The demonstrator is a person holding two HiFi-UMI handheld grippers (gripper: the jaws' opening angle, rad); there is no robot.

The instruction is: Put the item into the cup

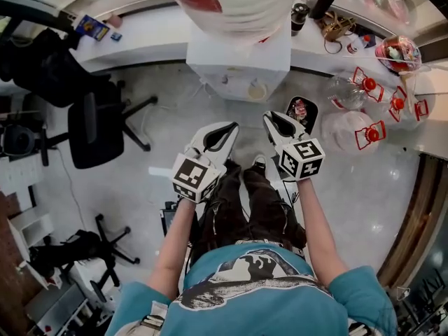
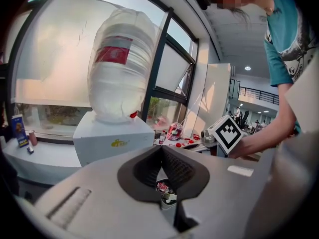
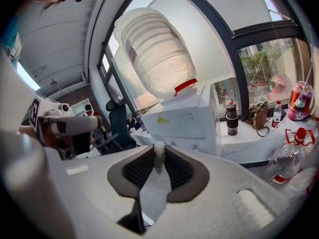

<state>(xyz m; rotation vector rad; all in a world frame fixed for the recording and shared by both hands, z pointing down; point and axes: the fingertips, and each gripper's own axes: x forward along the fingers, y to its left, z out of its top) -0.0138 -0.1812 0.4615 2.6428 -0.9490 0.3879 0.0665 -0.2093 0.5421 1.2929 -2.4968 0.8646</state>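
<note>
1. The white counter [image 1: 150, 40] curves along the window wall.
2. A water dispenser [image 1: 238, 61] stands against the counter's front edge, near its middle. It carries a large upturned water bottle [image 1: 231, 2] in a clear plastic wrap with a red label.
3. A black office chair [image 1: 94, 128] stands on the floor, left of the dispenser and below the counter's left part.
4. Empty clear jugs [image 1: 353, 131] with red caps and handles lie on the floor at the counter's right end.
5. A black bin [image 1: 301, 110] with red and white contents sits on the floor, just right of the dispenser's base.
6. A dark flask [image 3: 232, 118] stands upright on the counter, right of the dispenser. A brown bag [image 3: 259, 116] stands just beside it.
7. The left gripper [image 2: 160, 151] is held in the air in front of the dispenser. Its jaws meet at the tips and nothing is between them.
8. The right gripper [image 3: 158, 163] is held beside it, at the same height and clear of the counter. Its jaws are closed on the item [image 3: 159, 156].
9. The item is small, white and thin. It is seen edge-on and clamped at the pad tips. Its exact kind cannot be made out.
</note>
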